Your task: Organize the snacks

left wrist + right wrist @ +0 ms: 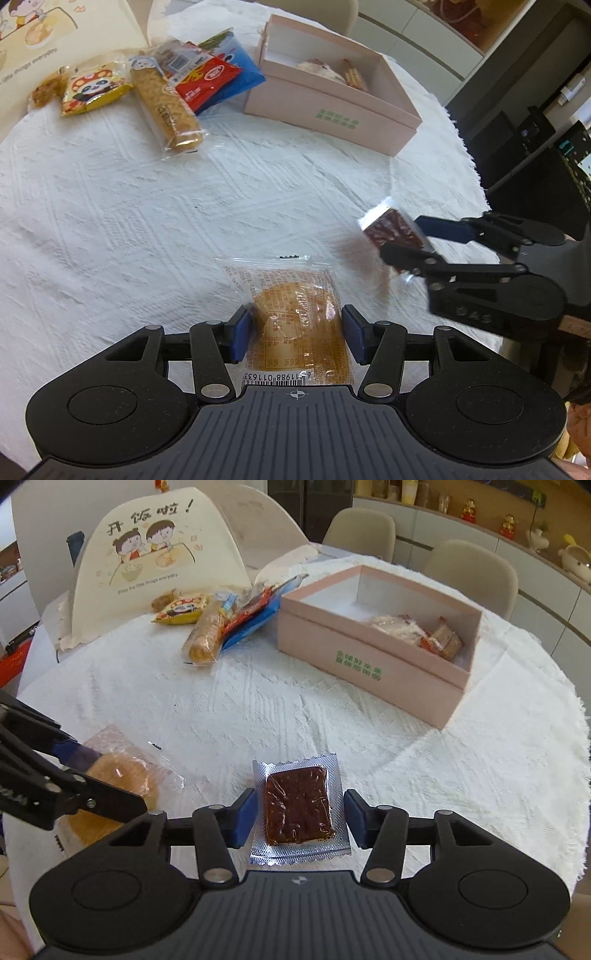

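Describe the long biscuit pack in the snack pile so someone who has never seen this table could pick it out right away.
Start at the pink box on the white tablecloth; a heap of snacks lies beside it, in front of the cartoon placard. The long biscuit pack sticks out of that heap toward the camera. It alone is a clear, tube-shaped sleeve of stacked golden biscuits; its neighbours are flat yellow, red and blue packets.
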`<state>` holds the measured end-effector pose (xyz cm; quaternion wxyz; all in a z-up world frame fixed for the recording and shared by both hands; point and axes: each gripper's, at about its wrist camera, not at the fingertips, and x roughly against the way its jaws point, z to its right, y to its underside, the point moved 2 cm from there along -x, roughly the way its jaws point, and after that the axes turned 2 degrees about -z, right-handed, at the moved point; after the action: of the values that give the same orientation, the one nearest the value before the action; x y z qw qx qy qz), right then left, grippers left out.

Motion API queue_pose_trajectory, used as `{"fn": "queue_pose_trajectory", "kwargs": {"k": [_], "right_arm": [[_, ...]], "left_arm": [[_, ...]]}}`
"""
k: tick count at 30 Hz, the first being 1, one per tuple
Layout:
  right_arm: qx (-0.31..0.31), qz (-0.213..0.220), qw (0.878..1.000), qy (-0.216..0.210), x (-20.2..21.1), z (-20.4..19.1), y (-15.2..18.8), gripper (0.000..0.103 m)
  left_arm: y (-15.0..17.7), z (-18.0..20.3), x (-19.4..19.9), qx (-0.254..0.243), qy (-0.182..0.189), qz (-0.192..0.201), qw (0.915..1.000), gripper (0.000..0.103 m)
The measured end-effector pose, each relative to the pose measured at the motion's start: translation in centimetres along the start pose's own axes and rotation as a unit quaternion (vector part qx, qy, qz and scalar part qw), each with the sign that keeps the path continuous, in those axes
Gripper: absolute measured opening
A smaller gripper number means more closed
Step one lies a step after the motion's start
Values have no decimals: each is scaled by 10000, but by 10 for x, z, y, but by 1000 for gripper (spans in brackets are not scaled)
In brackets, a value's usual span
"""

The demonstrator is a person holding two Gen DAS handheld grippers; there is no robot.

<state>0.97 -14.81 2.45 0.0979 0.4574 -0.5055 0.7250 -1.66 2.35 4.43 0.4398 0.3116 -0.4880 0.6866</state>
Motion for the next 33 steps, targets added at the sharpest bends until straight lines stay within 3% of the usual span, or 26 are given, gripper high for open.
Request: {"fn": "queue_pose_trajectory", "kwargs": {"k": [5,8,12,15,18,21,24,26,29,31,33], "right_arm": [[-170,266,9995,0,24,15,-7,50],[-261,508,9984,6,44,26,-18,50],[-443,994,9941,40,79,48,-46,50],[-637,1281,9897,95,99,65,-69,50],[-769,1424,9863,327,107,79,-84,50],[-835,1447,9844,553,107,88,-90,50],[-941,1320,9847,633,98,95,-91,50],[-1036,1251,9842,702,94,101,-93,50],[-1138,1322,9827,628,90,112,-113,50],[-1202,1438,9812,465,84,119,-140,51],[-1347,1367,9811,256,67,131,-175,61]], "left_arm": [[-3,3,4,30,140,105,9998,57],[-21,1,23,164,548,568,9967,57],[-83,4,66,43,774,1595,9842,57],[-150,13,78,-117,621,1983,9781,57],[-208,20,58,-146,685,1924,9788,57],[-250,16,1,-16,789,1130,9905,60],[-257,5,-60,95,167,529,9984,55],[-249,-11,-62,477,514,798,9943,55],[-233,-37,-33,1097,1048,1415,9782,55],[-227,-52,-11,1254,1021,1825,9698,55],[-219,-69,3,1359,823,2074,9653,55]]}}
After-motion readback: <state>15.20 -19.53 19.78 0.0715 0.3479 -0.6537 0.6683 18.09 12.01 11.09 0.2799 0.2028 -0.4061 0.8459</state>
